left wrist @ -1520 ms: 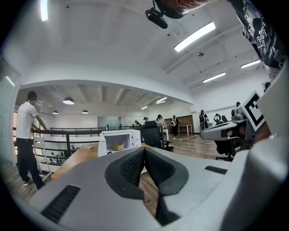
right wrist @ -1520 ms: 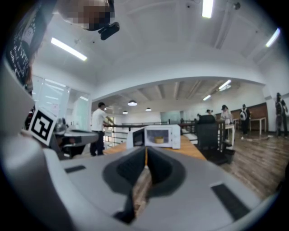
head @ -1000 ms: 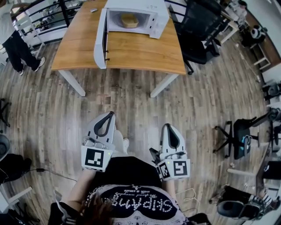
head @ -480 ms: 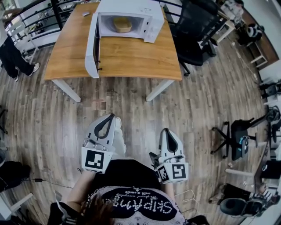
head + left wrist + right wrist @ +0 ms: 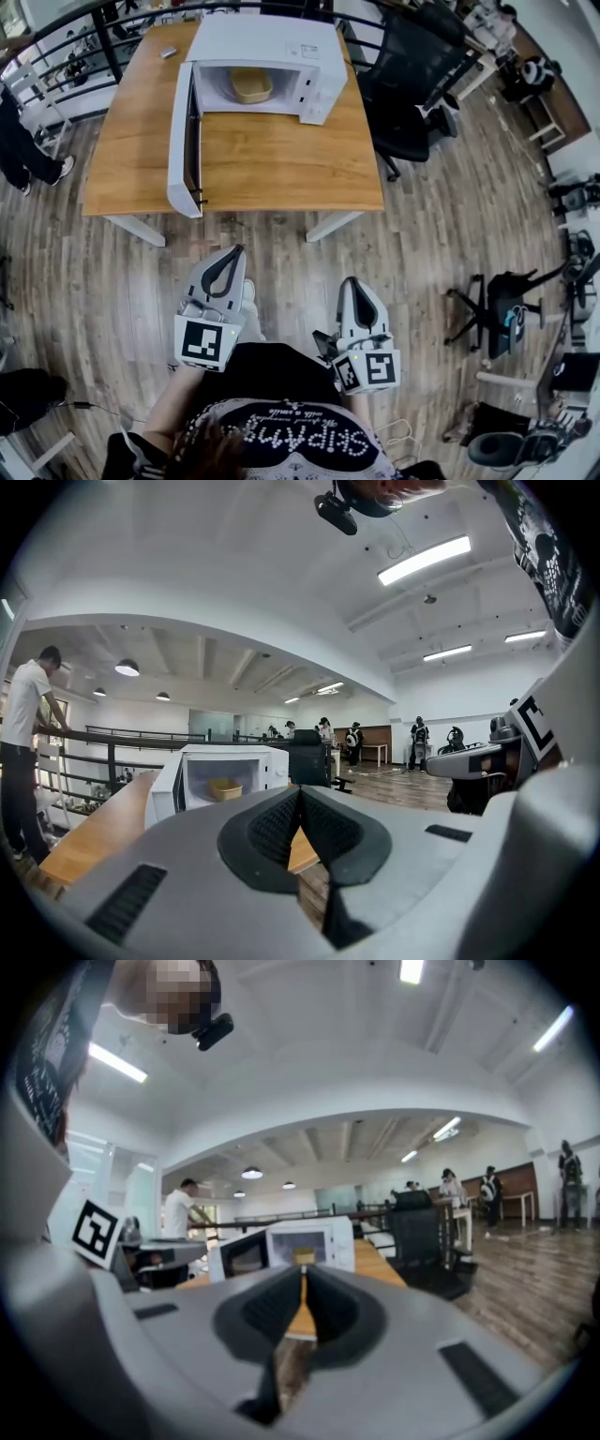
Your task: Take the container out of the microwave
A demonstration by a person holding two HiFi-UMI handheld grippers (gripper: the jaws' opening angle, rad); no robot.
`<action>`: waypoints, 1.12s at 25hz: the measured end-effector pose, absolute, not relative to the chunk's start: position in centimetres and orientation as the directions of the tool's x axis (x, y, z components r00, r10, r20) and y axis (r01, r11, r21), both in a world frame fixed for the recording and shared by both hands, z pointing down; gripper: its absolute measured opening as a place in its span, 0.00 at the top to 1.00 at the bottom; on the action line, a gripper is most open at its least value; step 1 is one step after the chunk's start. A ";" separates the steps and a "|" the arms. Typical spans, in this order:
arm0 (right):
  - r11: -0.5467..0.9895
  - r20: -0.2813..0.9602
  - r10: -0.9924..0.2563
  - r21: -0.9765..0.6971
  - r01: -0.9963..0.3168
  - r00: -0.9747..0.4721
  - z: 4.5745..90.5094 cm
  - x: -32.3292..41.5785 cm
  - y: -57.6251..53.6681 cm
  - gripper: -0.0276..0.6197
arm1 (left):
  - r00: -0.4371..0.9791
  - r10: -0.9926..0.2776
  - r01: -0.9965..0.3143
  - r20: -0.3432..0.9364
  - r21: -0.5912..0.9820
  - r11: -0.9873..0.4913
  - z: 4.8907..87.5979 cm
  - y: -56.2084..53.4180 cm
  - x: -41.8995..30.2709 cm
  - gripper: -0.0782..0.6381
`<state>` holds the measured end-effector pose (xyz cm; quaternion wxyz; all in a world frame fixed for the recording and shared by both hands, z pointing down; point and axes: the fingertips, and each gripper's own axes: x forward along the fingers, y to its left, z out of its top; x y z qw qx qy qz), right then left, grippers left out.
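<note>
A white microwave [image 5: 267, 45] stands at the far end of a wooden table [image 5: 281, 159], its door [image 5: 183, 141] swung wide open to the left. Inside sits a tan container [image 5: 251, 86], also seen as the container [image 5: 223, 787] in the left gripper view and the container [image 5: 303, 1256] in the right gripper view. My left gripper [image 5: 230, 253] and right gripper [image 5: 357, 283] hang over the wood floor, short of the table's near edge, both pointing at the microwave. Both are shut with nothing between their jaws.
A black office chair [image 5: 412, 84] stands at the table's right side. A small grey item [image 5: 167, 52] lies at the table's far left corner. A railing [image 5: 84, 42] and a person [image 5: 19, 141] are at the left. More chairs [image 5: 506, 300] stand at the right.
The table and microwave have drawn closer in the head view, as both grippers moved forward toward the table. Both jaws stay shut.
</note>
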<state>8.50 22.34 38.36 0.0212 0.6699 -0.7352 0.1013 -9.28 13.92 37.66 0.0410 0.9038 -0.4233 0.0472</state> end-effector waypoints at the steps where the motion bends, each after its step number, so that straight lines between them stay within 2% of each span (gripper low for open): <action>1: 0.084 0.164 -0.981 -0.119 -0.989 -0.103 38.0 8.5 21.3 0.90 | 0.639 -0.761 -0.768 0.116 0.034 -0.640 37.4 12.9 -9.1 0.85; 14: 0.091 0.164 -0.980 -0.124 -0.988 -0.111 38.3 7.9 9.3 0.90 | 0.667 -0.738 -0.745 0.103 0.050 -0.665 37.4 2.0 -8.0 0.85; 28: 0.080 0.178 -0.979 -0.097 -0.992 -0.097 38.0 5.9 7.5 0.90 | 0.705 -0.704 -0.709 0.083 0.094 -0.699 37.5 0.8 -8.2 0.85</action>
